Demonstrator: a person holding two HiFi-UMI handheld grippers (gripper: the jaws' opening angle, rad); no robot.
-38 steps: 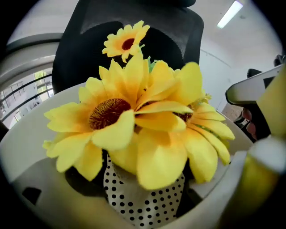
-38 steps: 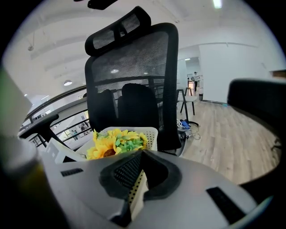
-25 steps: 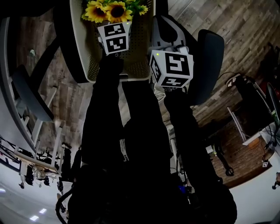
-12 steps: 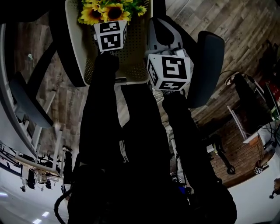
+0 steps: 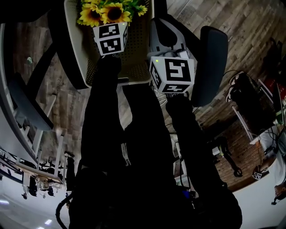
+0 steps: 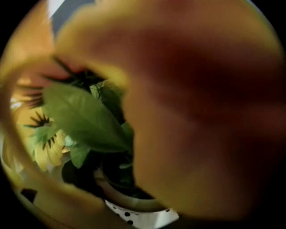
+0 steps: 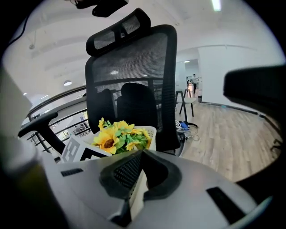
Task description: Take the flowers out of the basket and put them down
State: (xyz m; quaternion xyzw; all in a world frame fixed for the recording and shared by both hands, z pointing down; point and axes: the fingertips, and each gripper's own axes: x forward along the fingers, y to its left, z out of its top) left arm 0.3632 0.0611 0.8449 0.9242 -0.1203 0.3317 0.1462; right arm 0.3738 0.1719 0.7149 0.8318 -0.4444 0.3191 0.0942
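Observation:
Yellow sunflowers (image 5: pixel 109 11) with green leaves stand in a cream perforated basket (image 5: pixel 138 53) on a chair seat. My left gripper (image 5: pixel 109 26) is pushed in among them. Its view is filled with blurred petals (image 6: pixel 201 112), leaves (image 6: pixel 85 120) and a white black-dotted pot (image 6: pixel 143 217). The petals hide its jaws, which have spread wide, and I see nothing gripped. My right gripper (image 7: pixel 138 174) is shut on the basket's wall (image 7: pixel 135 190), with the sunflowers (image 7: pixel 118 136) just beyond. In the head view the right gripper (image 5: pixel 157 31) sits at the basket's right side.
The basket rests on a black office chair with a mesh back (image 7: pixel 134 67) and a dark armrest (image 5: pixel 210 62) to the right. Wood flooring (image 5: pixel 232 27) surrounds the chair. A railing (image 5: pixel 27 103) runs at the left, and cables lie on the floor (image 5: pixel 237 85) at the right.
My left gripper's cube has slid a little to the left and closer under the sunflowers. The right gripper stays clamped on the basket wall, barely shifted.

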